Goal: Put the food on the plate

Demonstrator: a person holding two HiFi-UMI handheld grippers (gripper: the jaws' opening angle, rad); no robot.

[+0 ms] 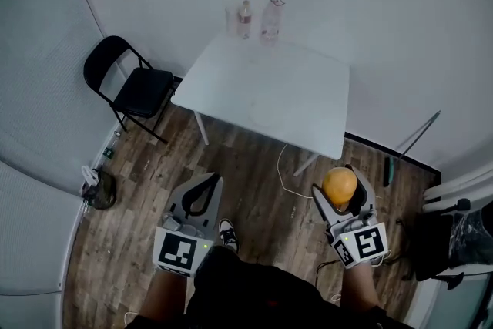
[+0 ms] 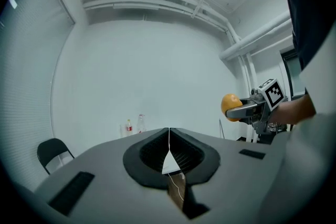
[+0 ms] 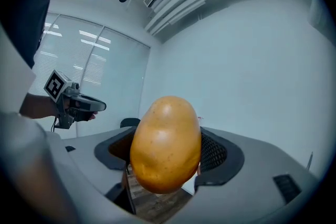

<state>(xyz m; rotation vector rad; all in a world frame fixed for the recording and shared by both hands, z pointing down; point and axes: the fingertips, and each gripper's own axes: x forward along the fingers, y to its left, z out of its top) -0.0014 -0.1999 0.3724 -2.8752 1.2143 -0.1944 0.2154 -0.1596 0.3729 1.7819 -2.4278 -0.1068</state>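
Observation:
A yellow-orange potato-like food [image 1: 340,186] sits between the jaws of my right gripper [image 1: 339,181], which is shut on it above the wood floor, short of the white table [image 1: 308,88]. In the right gripper view the food [image 3: 167,144] fills the middle. A faint pale plate [image 1: 264,115] lies on the table's near half. My left gripper [image 1: 212,181] hangs over the floor to the left, shut with nothing in it; its jaws meet in the left gripper view [image 2: 169,136]. That view also shows the food [image 2: 229,104] at the right.
Two bottles [image 1: 245,19] [image 1: 271,18] stand at the table's far edge. A black folding chair [image 1: 131,85] is left of the table. A white cable [image 1: 289,173] trails on the floor under the table's near edge. A thin stand [image 1: 416,139] leans at the right.

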